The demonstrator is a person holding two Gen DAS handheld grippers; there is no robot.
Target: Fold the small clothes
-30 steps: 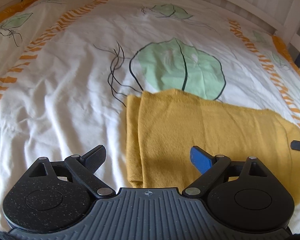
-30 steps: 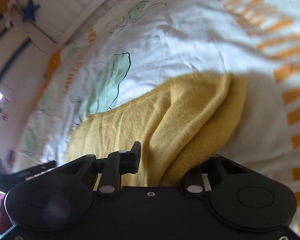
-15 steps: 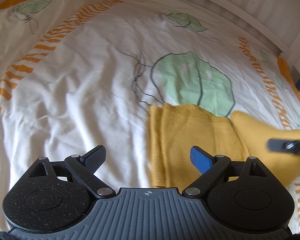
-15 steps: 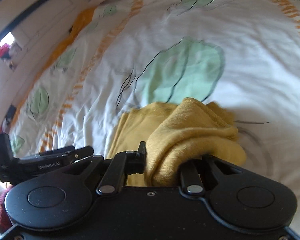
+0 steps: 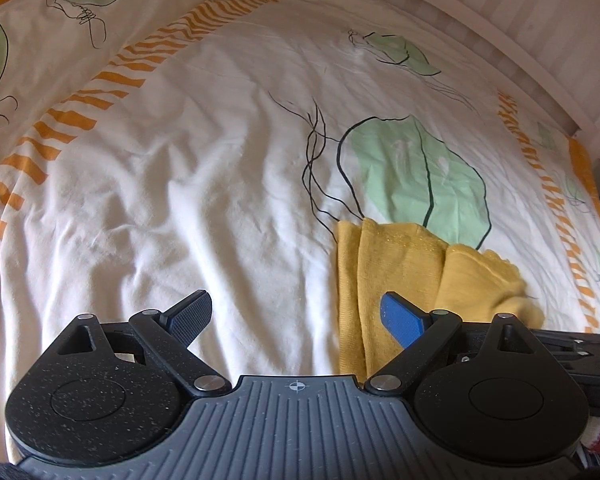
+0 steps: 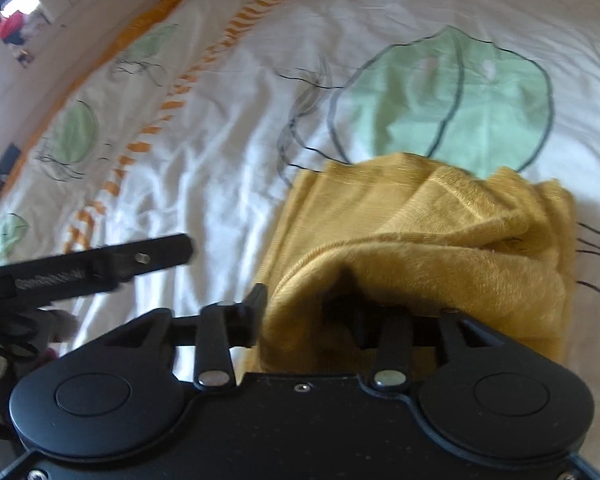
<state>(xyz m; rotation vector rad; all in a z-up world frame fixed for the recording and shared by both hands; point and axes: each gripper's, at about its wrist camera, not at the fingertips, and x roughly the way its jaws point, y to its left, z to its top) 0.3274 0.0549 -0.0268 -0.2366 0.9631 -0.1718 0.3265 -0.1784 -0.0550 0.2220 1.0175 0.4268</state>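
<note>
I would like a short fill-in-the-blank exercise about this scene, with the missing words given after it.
1. The folded garment lying on the bed cover has the colour ____.
2. The large leaf print just beyond the garment is coloured ____.
3. The left gripper has nothing between its fingers, so it is ____.
4. The right gripper is opening, and draped over its fingers is the ____.

Missing words: yellow; green; open; garment
</note>
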